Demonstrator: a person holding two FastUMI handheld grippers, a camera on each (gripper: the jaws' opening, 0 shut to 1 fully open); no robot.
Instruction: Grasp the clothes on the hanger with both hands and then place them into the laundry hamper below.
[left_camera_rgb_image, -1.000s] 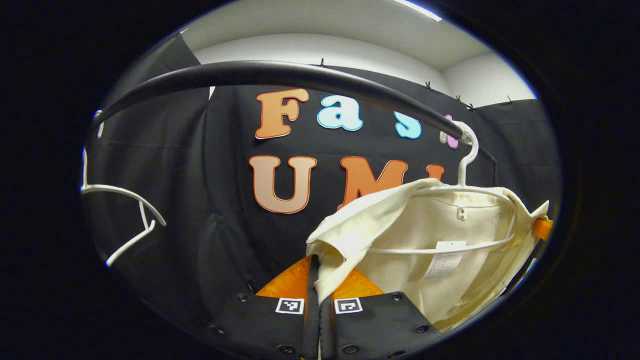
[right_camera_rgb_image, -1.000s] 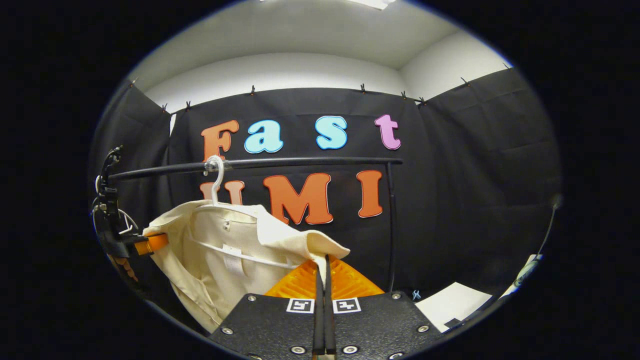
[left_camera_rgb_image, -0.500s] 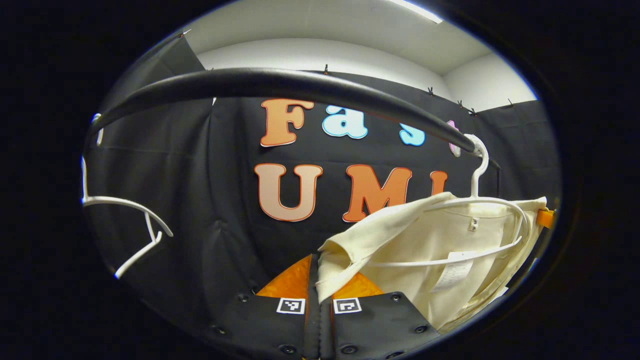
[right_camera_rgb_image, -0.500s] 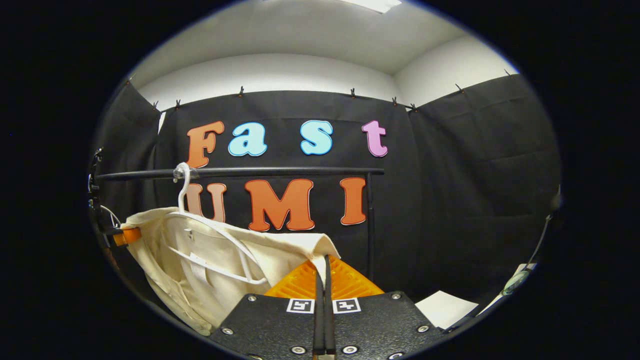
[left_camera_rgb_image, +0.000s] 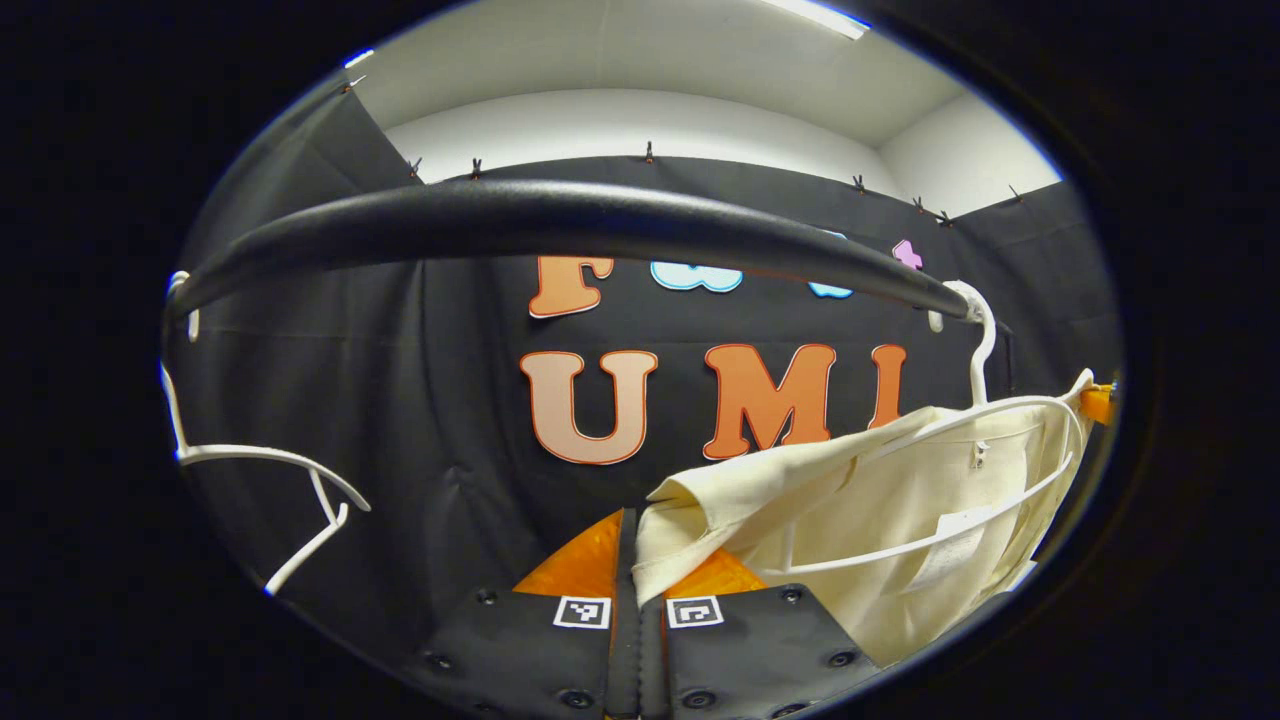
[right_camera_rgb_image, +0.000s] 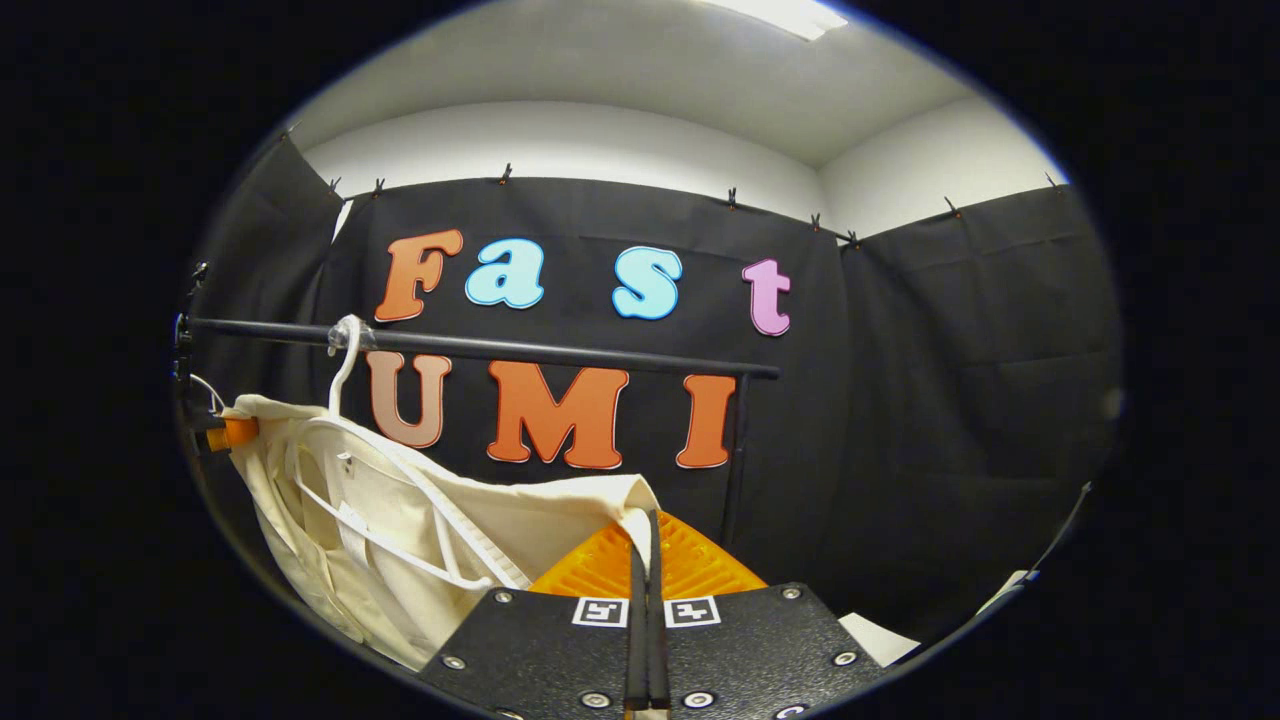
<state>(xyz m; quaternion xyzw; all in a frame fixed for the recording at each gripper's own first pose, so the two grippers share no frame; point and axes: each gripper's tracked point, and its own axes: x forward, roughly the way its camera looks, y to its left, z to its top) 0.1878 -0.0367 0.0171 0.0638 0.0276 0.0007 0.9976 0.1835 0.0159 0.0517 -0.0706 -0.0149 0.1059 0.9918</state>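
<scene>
A cream shirt (left_camera_rgb_image: 880, 520) hangs from a white hanger (left_camera_rgb_image: 985, 400) hooked on the black rail (left_camera_rgb_image: 560, 225). My left gripper (left_camera_rgb_image: 637, 560) is shut on one shoulder of the shirt, pinching the cloth between its fingers. In the right gripper view the same cream shirt (right_camera_rgb_image: 400, 530) stretches from the white hanger (right_camera_rgb_image: 345, 380) on the black rail (right_camera_rgb_image: 480, 345) toward my right gripper (right_camera_rgb_image: 645, 545), which is shut on the other shoulder. The shirt is pulled wide and partly off the hanger. The other gripper (right_camera_rgb_image: 225, 432) shows at the far left edge, on the shirt.
An empty white hanger (left_camera_rgb_image: 270, 480) hangs at the left end of the rail in the left gripper view. The rail's upright post (right_camera_rgb_image: 738, 450) stands right of centre in the right gripper view. A pale surface (right_camera_rgb_image: 880, 640) shows low at the right.
Both grippers have drawn the shirt's shoulders farther apart and lower, so the cloth slides off the hanger's arms. The rail has come closer in the left gripper view. Both stay shut.
</scene>
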